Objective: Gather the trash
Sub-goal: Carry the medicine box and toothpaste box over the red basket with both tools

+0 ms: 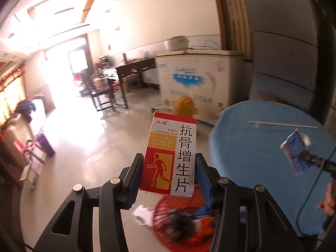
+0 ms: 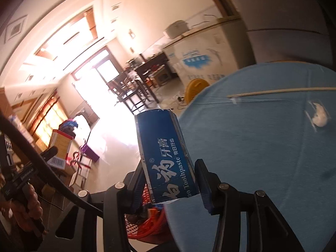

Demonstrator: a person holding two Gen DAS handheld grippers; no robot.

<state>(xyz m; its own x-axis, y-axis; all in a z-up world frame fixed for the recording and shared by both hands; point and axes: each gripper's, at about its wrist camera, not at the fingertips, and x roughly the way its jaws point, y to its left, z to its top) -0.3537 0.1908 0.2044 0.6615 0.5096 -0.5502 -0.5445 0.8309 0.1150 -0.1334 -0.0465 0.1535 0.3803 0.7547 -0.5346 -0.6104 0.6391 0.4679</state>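
My left gripper (image 1: 169, 168) is shut on a red and white medicine box (image 1: 171, 153), held upright above a red wire trash basket (image 1: 184, 220) that holds several pieces of trash. My right gripper (image 2: 170, 174) is shut on a blue toothpaste box (image 2: 166, 155); that box also shows in the left wrist view (image 1: 295, 153) over the blue table (image 1: 262, 147). The basket's rim shows below it in the right wrist view (image 2: 145, 224). A thin stick (image 2: 281, 91) and a white wad in clear wrap (image 2: 319, 117) lie on the blue table (image 2: 262, 147).
A white scrap (image 1: 143, 214) lies on the floor beside the basket. A white chest freezer (image 1: 197, 84) and a yellow fan (image 1: 184, 107) stand behind. Dark tables and chairs (image 1: 111, 84) stand further back. Boxes and bags (image 1: 35, 151) sit at the left.
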